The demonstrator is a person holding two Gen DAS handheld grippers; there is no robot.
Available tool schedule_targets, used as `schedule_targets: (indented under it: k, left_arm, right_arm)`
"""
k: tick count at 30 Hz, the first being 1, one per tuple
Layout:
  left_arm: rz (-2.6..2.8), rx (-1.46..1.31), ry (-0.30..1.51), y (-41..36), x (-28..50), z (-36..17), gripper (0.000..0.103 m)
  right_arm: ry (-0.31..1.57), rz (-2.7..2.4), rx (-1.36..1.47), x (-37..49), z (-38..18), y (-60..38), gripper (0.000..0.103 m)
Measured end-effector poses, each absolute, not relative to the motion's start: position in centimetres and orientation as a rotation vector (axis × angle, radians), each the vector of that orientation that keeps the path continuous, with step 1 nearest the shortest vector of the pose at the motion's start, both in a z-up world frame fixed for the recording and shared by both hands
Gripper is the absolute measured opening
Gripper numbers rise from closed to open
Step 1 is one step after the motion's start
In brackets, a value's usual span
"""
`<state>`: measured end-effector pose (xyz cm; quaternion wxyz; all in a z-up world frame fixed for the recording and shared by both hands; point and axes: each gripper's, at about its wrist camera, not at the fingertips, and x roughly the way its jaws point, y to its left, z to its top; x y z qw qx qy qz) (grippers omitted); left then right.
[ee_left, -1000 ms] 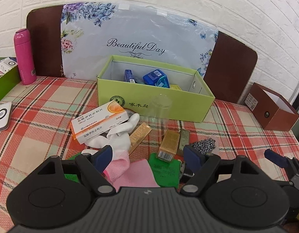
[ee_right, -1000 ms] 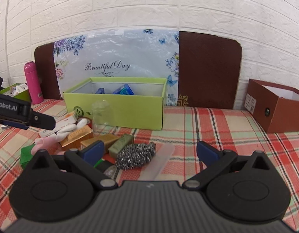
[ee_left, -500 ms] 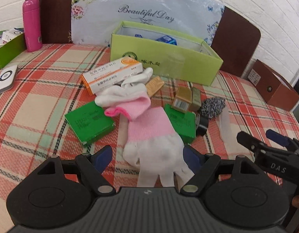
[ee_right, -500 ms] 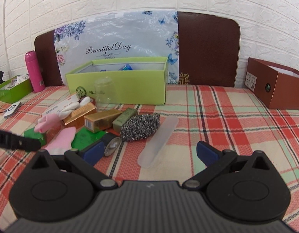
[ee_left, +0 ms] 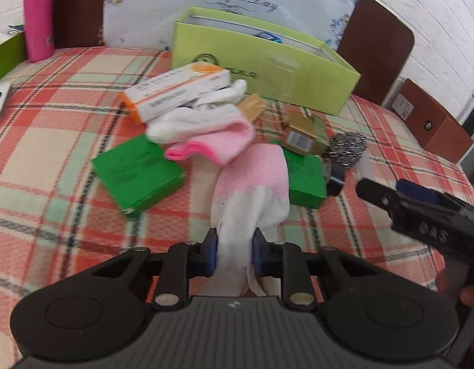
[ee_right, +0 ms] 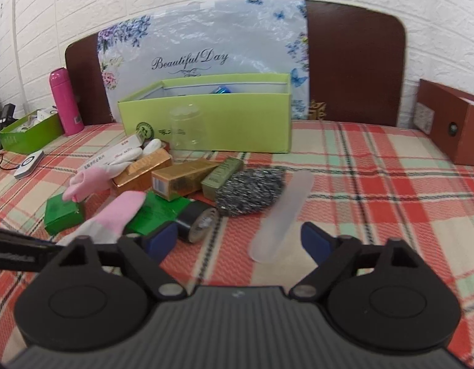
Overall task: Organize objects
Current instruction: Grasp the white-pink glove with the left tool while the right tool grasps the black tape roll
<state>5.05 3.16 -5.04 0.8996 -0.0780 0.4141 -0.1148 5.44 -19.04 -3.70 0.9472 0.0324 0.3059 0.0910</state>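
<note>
beside green boxes (ee_left: 138,175), left gripper (ee_left: 234,253) jaws closing on glove (ee_left: 252,196) (right gripper (ee_right: 240,240) closing, empty).

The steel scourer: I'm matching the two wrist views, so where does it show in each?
Left wrist view: the scourer sits right of centre, past the pink-and-white glove, beside the gold boxes.
Right wrist view: the scourer is at centre, just left of the frosted plastic strip.
Shared landmark: the lime box stands behind the scourer in both.
</note>
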Motion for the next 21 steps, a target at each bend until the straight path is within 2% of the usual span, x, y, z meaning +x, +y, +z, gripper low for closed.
schedule_targets:
  k: [2,4,5,6,8,16,17,18,19,20,21]
  left_arm:
    - [-0.232,-0.169,0.863,3.6,4.8,-5.1,0.024]
    - [-0.239,-0.187,0.867,3.7,4.6,-5.2,0.024]
    - [-0.24,-0.185,0.868,3.6,4.6,-5.3,0.024]
    - [-0.242,-0.178,0.869,3.5,4.7,-5.3,0.024]
    - [-0.268,-0.172,0.874,3.3,4.7,-5.3,0.024]
    - [-0.421,-0.176,0.877,0.3,4.3,-4.9,0.026]
    - [-0.403,-0.159,0.878,-0.1,4.4,-4.9,0.029]
    - [-0.386,-0.142,0.881,-0.4,4.6,-5.0,0.037]
    - [-0.368,-0.129,0.885,-0.6,4.8,-5.2,0.05]
    - [-0.349,-0.122,0.887,-0.7,5.0,-5.2,0.055]
    - [-0.336,-0.118,0.885,-0.7,5.1,-5.3,0.057]
  right_arm:
    - [0.649,0.236,0.099,6.9,-4.3,-18.2,0.073]
    - [0.662,0.254,0.093,8.1,-5.0,-17.3,0.06]
    - [0.664,0.261,0.09,8.3,-5.3,-17.1,0.042]
    - [0.657,0.278,0.11,8.2,-5.3,-17.3,0.028]
    - [0.66,0.279,0.1,7.4,-4.6,-17.7,0.018]
    - [0.721,0.341,0.061,2.2,-3.5,-21.6,0.019]
    - [0.731,0.309,0.041,1.8,-3.7,-21.8,0.022]
    - [0.737,0.29,0.033,1.6,-4.0,-22.0,0.025]
    - [0.739,0.284,0.041,1.5,-4.3,-22.2,0.029]
    - [0.738,0.282,0.053,1.4,-4.4,-22.3,0.037]
    - [0.736,0.281,0.061,1.4,-4.5,-22.2,0.04]
